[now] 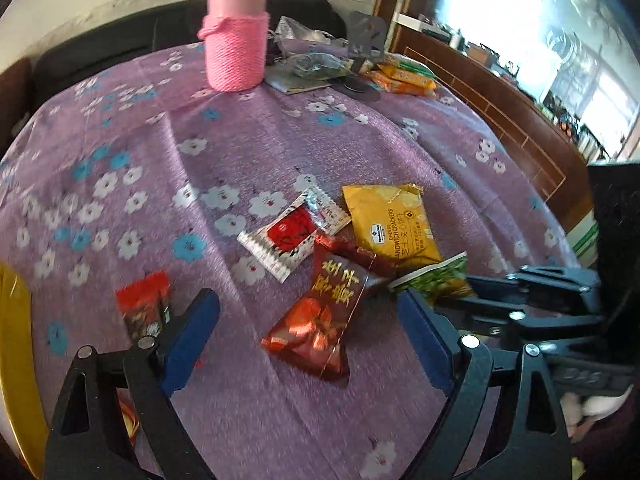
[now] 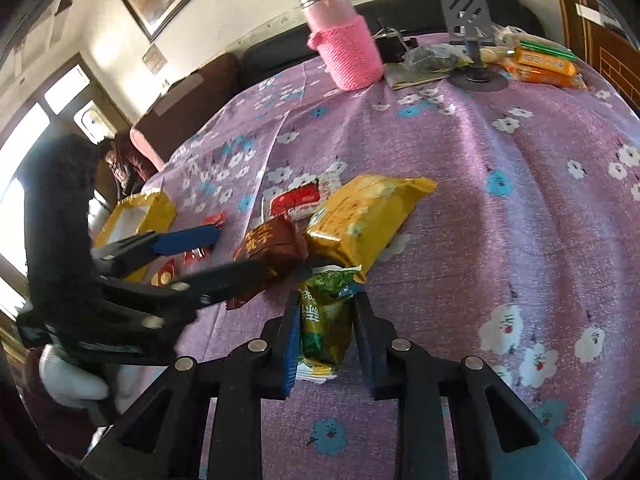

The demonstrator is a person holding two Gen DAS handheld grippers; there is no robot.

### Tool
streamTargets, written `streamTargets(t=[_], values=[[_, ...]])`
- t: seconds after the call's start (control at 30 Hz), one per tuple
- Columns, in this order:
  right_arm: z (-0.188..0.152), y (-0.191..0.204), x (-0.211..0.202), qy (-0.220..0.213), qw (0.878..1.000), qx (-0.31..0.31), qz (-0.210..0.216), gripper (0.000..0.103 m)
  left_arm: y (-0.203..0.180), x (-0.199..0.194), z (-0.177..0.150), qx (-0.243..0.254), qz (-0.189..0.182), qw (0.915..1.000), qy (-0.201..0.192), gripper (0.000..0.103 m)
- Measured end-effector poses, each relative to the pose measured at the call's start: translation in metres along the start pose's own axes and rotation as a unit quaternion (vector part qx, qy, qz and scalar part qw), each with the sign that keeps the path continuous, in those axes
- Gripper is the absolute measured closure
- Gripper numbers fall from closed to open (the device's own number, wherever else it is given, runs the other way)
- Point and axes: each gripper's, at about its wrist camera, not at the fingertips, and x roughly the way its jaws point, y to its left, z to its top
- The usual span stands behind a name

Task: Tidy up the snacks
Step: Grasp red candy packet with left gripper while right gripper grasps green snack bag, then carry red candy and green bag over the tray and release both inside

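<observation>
My left gripper [image 1: 308,304] is open, its blue pads either side of a dark red snack packet [image 1: 320,320] with gold characters on the purple flowered tablecloth [image 1: 240,152]. My right gripper [image 2: 326,300] is shut on a green snack packet [image 2: 324,320], which also shows in the left wrist view [image 1: 436,280]. A yellow cheese cracker pack [image 1: 392,224] lies just beyond, next to a red and white packet [image 1: 292,232]. A small red packet [image 1: 144,304] lies left of my left gripper. In the right wrist view the cracker pack [image 2: 360,216] and dark red packet [image 2: 268,244] lie ahead.
A pink flask in a knitted sleeve [image 1: 236,40] stands at the far side, beside a black phone stand [image 2: 472,32], orange packs [image 2: 540,64] and a plastic bag. A yellow box [image 2: 136,216] sits at the table's left edge [image 1: 16,340]. Dark sofa behind.
</observation>
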Motion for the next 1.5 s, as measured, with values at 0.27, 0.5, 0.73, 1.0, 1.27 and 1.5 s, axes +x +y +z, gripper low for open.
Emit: streamTargets(t=[0.27, 0.5, 0.73, 1.0, 1.27, 1.5], values=[[0.001, -0.003, -0.006, -0.006, 1.0, 0.009, 0.008, 0.077, -0.023, 0.013, -0.002, 0.05, 0.042, 0.9976, 0.023, 0.071], [-0.002, -0.001, -0.003, 0.002, 1.0, 0.011, 0.027, 0.077, -0.009, -0.001, -0.006, 0.006, 0.035, 0.9992, 0.018, 0.077], [-0.003, 0.006, -0.006, -0.008, 0.998, 0.006, 0.055, 0.077, 0.006, -0.052, -0.027, -0.052, 0.007, 0.9984, -0.02, 0.077], [-0.006, 0.027, -0.005, -0.006, 0.998, -0.003, 0.055, 0.078, 0.055, -0.151, -0.065, -0.121, 0.009, 0.9893, -0.081, 0.076], [0.002, 0.084, -0.023, -0.013, 0.996, -0.028, 0.086, 0.078, 0.135, -0.264, -0.117, -0.201, 0.058, 0.9654, -0.155, 0.076], [0.016, 0.166, -0.013, 0.001, 0.99, -0.071, 0.124, 0.078, 0.184, -0.283, -0.146, -0.234, 0.103, 0.9541, -0.157, 0.076]])
